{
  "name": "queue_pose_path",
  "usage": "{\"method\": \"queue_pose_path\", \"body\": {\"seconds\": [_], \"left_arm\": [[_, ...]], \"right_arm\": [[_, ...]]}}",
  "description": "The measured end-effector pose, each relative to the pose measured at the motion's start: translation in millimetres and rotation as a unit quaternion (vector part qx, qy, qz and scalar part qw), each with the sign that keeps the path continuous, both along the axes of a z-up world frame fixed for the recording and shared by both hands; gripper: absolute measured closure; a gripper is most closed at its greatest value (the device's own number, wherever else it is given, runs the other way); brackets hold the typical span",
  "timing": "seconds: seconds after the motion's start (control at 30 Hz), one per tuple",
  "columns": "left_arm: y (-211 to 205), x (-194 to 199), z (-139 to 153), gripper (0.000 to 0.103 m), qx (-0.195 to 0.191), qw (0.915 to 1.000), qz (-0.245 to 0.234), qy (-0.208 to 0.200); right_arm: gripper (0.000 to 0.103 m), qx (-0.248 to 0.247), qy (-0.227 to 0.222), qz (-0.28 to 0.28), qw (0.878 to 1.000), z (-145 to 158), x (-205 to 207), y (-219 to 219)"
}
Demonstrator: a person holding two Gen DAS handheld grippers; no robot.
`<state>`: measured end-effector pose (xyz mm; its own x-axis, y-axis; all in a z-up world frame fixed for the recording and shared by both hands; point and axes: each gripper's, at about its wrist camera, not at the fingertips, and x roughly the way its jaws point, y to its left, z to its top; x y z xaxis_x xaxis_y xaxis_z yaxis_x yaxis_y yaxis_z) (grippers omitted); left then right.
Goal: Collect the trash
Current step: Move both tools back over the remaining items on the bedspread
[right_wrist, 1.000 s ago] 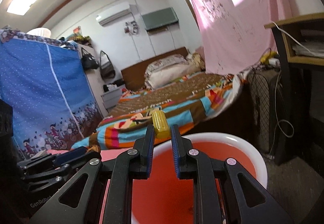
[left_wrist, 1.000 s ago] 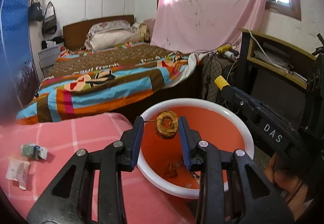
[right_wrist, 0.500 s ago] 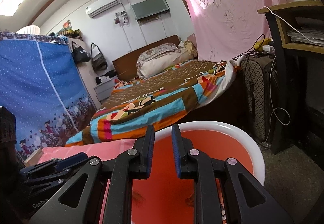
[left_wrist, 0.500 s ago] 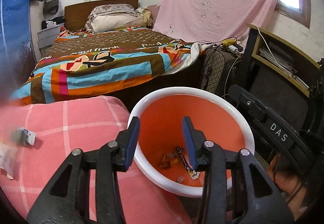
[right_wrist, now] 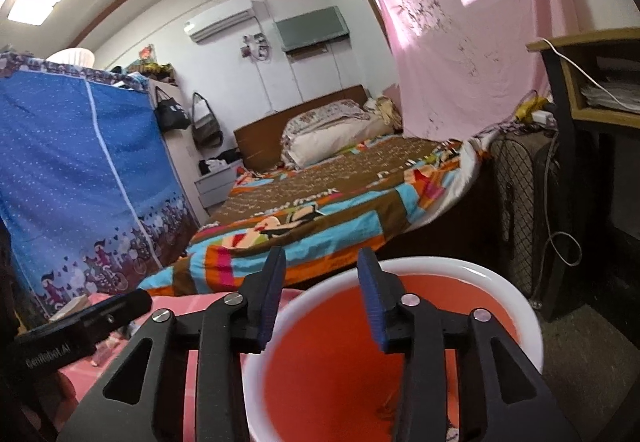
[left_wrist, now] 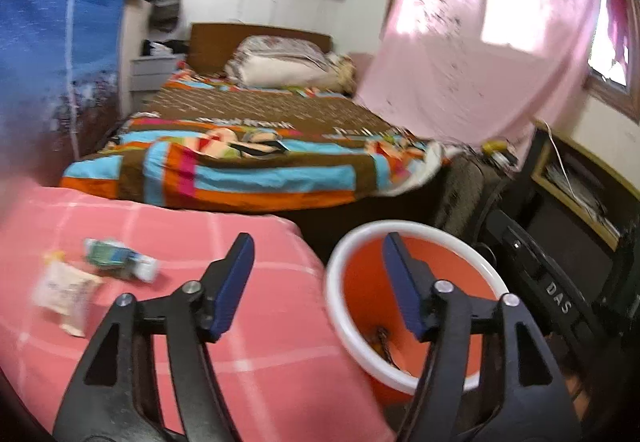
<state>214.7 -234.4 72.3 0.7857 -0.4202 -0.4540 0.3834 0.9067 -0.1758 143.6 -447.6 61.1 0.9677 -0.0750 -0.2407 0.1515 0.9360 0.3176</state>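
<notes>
over pink bedding and orange basin (left_wrist: 408, 242), left gripper (left_wrist: 318, 256) and right gripper (right_wrist: 322, 268) are opening, empty.

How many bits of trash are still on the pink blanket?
2: a crumpled green-and-white wrapper and a pale white packet just below-left of it, both on the pink checked blanket. More may be hidden.

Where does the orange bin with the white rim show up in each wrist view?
Left wrist: the orange bin sits lower right, beside the pink checked cloth, partly behind the left gripper's right finger.
Right wrist: the bin fills the bottom centre, behind both fingers.
Shared landmark: the striped bedspread behind it.
</notes>
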Motion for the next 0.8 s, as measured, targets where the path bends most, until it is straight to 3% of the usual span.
{"method": "queue_pose_path", "body": {"seconds": [0.2,0.23,0.27,0.33,0.4,0.47,0.8], "left_arm": [[47,-10,9,0.006,-0.016,0.996,0.075,-0.047],[54,-10,10,0.003,-0.017,0.9949,0.084,-0.053],[63,-13,12,0.0,-0.017,0.9926,0.102,-0.065],[81,-19,12,0.0,-0.022,0.9874,0.131,-0.086],[99,-21,13,0.0,-0.029,0.9837,0.151,-0.094],[119,-24,14,0.0,-0.036,0.9789,0.174,-0.101],[190,-35,11,0.0,-0.017,0.9605,0.246,-0.13]], "right_arm": [[0.055,-0.02,-0.029,0.01,0.999,10,6,29],[0.048,-0.023,-0.034,0.012,0.999,11,7,34],[0.032,-0.025,-0.04,0.014,0.999,12,7,39],[0.016,-0.026,-0.059,0.019,0.998,16,7,50],[0.011,-0.031,-0.083,0.029,0.996,19,6,64],[0.0,-0.044,-0.103,0.039,0.993,22,7,79],[0.0,-0.098,-0.179,0.091,0.975,27,6,149]]}}
